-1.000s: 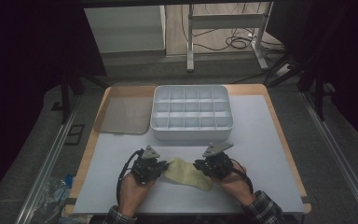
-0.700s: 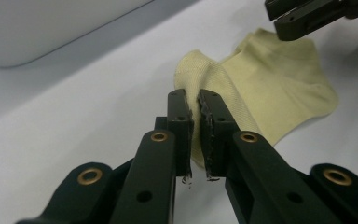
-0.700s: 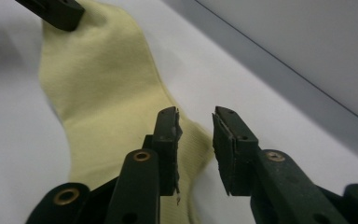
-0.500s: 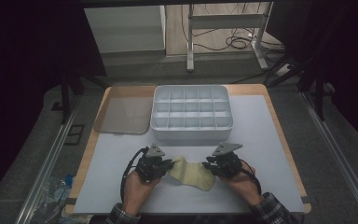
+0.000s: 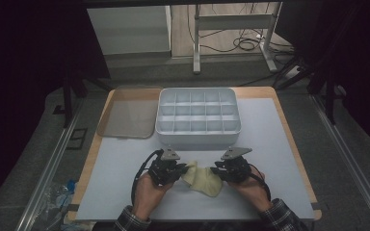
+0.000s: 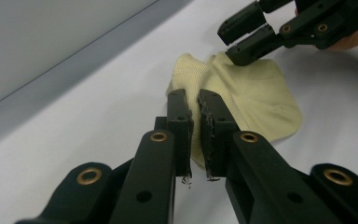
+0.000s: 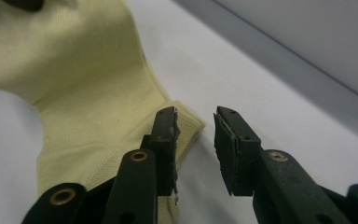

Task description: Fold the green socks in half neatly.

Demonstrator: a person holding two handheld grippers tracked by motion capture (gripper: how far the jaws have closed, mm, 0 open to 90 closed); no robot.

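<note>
A pale yellow sock-like cloth (image 5: 203,180) lies crumpled on the white table top (image 5: 270,144), between my two grippers. My left gripper (image 5: 185,169) is at the cloth's left end. In the left gripper view its jaws (image 6: 196,100) are pinched on a raised fold of the cloth (image 6: 256,102). My right gripper (image 5: 215,169) is at the cloth's right edge. In the right gripper view it (image 7: 195,119) stands open, with its left jaw over the hemmed corner of the cloth (image 7: 84,84) and bare table under the gap. The left gripper view shows the right gripper (image 6: 235,39) touching the cloth's far edge.
A white box (image 5: 197,139) divided into several empty compartments stands just beyond the grippers. A flat translucent lid (image 5: 127,118) lies to its left at the table's back left corner. The table's wooden rim (image 5: 296,149) borders the white top.
Both grippers have shifted a little to the right. The cloth between them has bunched up, with its left end lifted in the left gripper.
</note>
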